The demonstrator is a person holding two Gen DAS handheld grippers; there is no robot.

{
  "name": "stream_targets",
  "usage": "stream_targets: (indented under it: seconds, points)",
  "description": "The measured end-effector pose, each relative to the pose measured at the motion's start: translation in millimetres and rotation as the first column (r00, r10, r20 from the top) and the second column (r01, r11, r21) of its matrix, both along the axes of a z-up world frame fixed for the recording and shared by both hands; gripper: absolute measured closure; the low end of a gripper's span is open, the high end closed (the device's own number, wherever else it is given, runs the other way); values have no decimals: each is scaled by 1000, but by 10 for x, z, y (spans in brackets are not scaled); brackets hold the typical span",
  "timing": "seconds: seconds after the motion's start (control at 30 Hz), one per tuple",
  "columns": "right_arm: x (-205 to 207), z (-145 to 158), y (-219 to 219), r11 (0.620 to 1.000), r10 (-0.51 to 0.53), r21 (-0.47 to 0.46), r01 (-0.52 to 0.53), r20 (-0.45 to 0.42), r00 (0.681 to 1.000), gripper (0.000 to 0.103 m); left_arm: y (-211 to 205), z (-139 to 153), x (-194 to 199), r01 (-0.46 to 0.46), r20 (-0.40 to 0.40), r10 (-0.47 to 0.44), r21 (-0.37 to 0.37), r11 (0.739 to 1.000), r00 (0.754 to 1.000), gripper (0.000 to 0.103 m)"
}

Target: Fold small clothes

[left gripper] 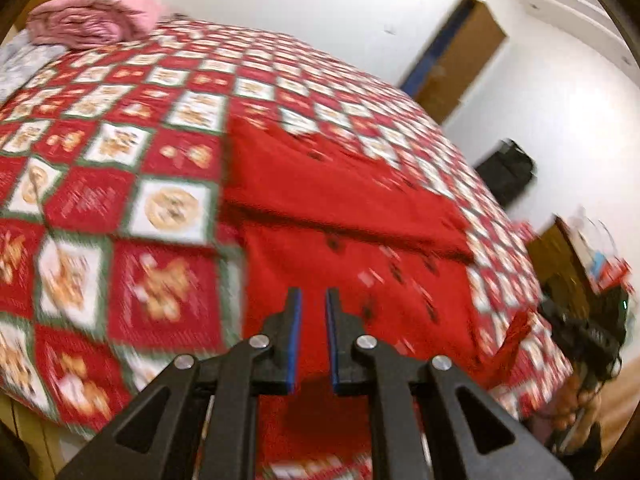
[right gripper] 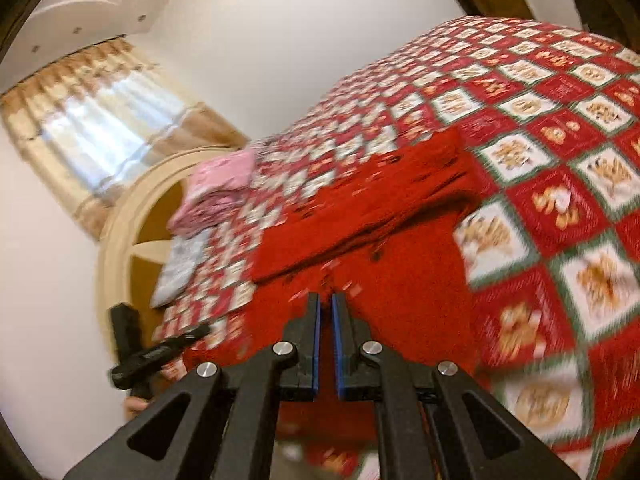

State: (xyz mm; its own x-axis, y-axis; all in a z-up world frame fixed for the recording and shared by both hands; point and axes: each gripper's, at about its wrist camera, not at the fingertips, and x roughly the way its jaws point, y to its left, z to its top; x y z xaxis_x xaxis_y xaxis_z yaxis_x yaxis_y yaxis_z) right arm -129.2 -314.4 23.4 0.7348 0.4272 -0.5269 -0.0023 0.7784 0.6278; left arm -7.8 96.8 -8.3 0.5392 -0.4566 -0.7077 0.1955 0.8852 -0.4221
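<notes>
My left tongs (left gripper: 311,300) hang over the red garment (left gripper: 344,208), jaws a narrow gap apart, nothing between them. My right tongs (right gripper: 326,304) likewise, gap even slimmer. Garment lies on the checkered quilt (left gripper: 120,160), far part folded over. Pink folded pile (left gripper: 96,16) at far left. Motion blur; no readable writing.

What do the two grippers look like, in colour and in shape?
The left gripper and the right gripper look alike: matte black angular linkage arms with triangular cut-outs, round silver pivot pins, and two straight black fingers lined with blue pads. No cables or sleeves are visible.
</notes>
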Motion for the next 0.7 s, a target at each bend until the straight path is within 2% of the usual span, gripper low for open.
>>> stream_targets:
  seconds: [0.1, 0.2, 0.3, 0.37, 0.4, 0.43, 0.47, 0.5, 0.57, 0.67, 0.7]
  points:
    - [336, -234, -55, 999, -25, -27, 23, -47, 999, 98, 100, -28, 161, -48, -8, 49, 22, 999, 999, 91]
    - [472, -388, -101, 1000, -17, -22, 16, -62, 998, 97, 69, 7, 73, 19, 50, -23, 71, 997, 999, 84]
    - [433, -352, -192, 1000, -7, 0, 8, -50, 999, 97, -117, 39, -128, 123, 139, -151, 194, 973, 979, 61]
    - [302, -268, -197, 1000, 15, -24, -16, -22, 1000, 97, -282, 11, -283, 192, 196, -253, 286, 939, 947, 37]
    - [220, -243, -193, 999, 23, -43, -24, -16, 1000, 88, -339, -14, -340, 214, 209, -287, 314, 925, 935, 34]
    - [108, -230, -179, 997, 23, -76, -24, -16, 1000, 60, -389, -71, -384, 238, 211, -316, 328, 914, 925, 32]
    - [-19, -236, -160, 994, 13, -108, -14, -12, 1000, 43, -426, -139, -393, 260, 198, -334, 325, 909, 922, 32]
    - [-149, -252, -140, 991, -3, -132, 4, 8, 1000, 20, -452, -201, -376, 278, 178, -342, 310, 909, 923, 32]
    - [-314, -283, -83, 982, -2, -190, 9, 33, 999, 19, -503, -336, -325, 297, 132, -344, 286, 911, 930, 32]
    - [-459, -355, 70, 946, 28, -324, -10, 49, 998, 21, -603, -426, -330, 309, 128, -359, 302, 902, 924, 32]
    - [-452, -402, 113, 940, 52, -340, -37, 36, 998, 28, -634, -429, -352, 317, 132, -370, 306, 898, 919, 32]
